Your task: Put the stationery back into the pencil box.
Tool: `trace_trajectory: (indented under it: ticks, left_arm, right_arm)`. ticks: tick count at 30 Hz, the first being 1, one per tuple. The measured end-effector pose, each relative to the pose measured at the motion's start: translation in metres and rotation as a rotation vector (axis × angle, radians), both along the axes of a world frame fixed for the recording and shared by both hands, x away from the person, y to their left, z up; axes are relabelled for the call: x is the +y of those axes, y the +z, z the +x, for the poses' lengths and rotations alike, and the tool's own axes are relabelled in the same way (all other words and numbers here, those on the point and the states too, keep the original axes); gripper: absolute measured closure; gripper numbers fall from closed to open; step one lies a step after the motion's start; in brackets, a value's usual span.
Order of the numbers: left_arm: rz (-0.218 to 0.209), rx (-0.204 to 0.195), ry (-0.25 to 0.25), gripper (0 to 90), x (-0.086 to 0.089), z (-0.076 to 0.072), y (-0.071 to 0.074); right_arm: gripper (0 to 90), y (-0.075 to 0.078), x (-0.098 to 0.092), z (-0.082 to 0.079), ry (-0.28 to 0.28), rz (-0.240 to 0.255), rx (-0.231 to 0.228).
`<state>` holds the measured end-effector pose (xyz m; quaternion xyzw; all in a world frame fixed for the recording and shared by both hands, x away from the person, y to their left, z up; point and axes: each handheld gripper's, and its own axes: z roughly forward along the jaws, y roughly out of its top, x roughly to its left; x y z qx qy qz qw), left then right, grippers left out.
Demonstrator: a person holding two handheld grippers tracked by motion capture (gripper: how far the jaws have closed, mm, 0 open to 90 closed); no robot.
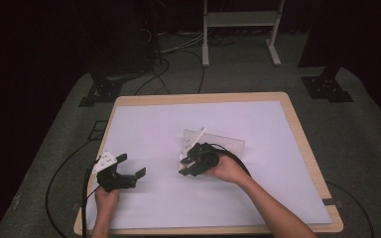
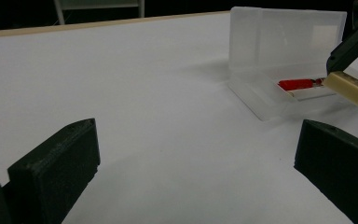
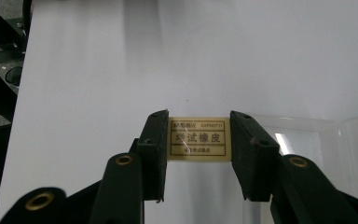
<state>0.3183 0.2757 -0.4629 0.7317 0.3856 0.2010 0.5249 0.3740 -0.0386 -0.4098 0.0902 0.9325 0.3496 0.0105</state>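
Right gripper (image 3: 199, 154) clamped on a cream eraser (image 3: 198, 138), pads pressing its two short ends; printed label faces the camera of the right gripper view, black characters inside a ruled box. Eraser held level, just above the near edge of a clear plastic case (image 3: 307, 140).

From the left gripper view: the case (image 2: 286, 60) sits open on the white sheet (image 2: 144, 93), lid standing upright behind the shallow tray. A red pen-like item (image 2: 300, 84) lies inside the tray. The eraser (image 2: 348, 87) hangs in the black jaw tip of the right gripper at the tray's right end, over its rim; contact with the tray cannot be told.

Left gripper (image 2: 196, 168) released, jaws spread wide, nothing between them, white sheet beneath. High view: left gripper (image 1: 129, 166) low on the sheet's left side, well apart from the case (image 1: 213, 141). Right gripper (image 1: 184, 163) near the sheet's centre, at the case's near-left side.

Sheet covers a wooden-edged table (image 1: 302, 144); cables trail across the grey floor (image 1: 367, 134).
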Motion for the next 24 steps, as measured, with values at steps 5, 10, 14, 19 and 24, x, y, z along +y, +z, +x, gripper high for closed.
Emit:
trace_trajectory:
  ticks: [5, 10, 14, 19, 24]
  left_arm:
    - [0.004, 0.000, -0.001, 0.0, 0.000, 0.000, 0.000]
    - [0.003, 0.000, 0.000, 0.0, 0.000, 0.000, 0.000]
    - [0.006, -0.002, -0.001, 0.0, 0.000, 0.000, 0.000]
    - [0.007, -0.002, -0.002, 0.0, 0.000, 0.000, 0.000]
    - [0.006, -0.003, -0.002, 0.0, 0.000, 0.000, 0.000]
  right_arm:
    - [58.4, 0.000, -0.003, 0.004, -0.015, 0.009, 0.000]
    - [58.3, -0.002, -0.005, 0.009, -0.025, 0.013, -0.003]
    - [58.4, -0.003, -0.006, 0.013, -0.039, 0.017, -0.003]
    - [58.4, -0.003, -0.006, 0.019, -0.046, 0.006, -0.006]
    - [58.3, -0.003, -0.003, 0.022, -0.049, 0.000, -0.011]
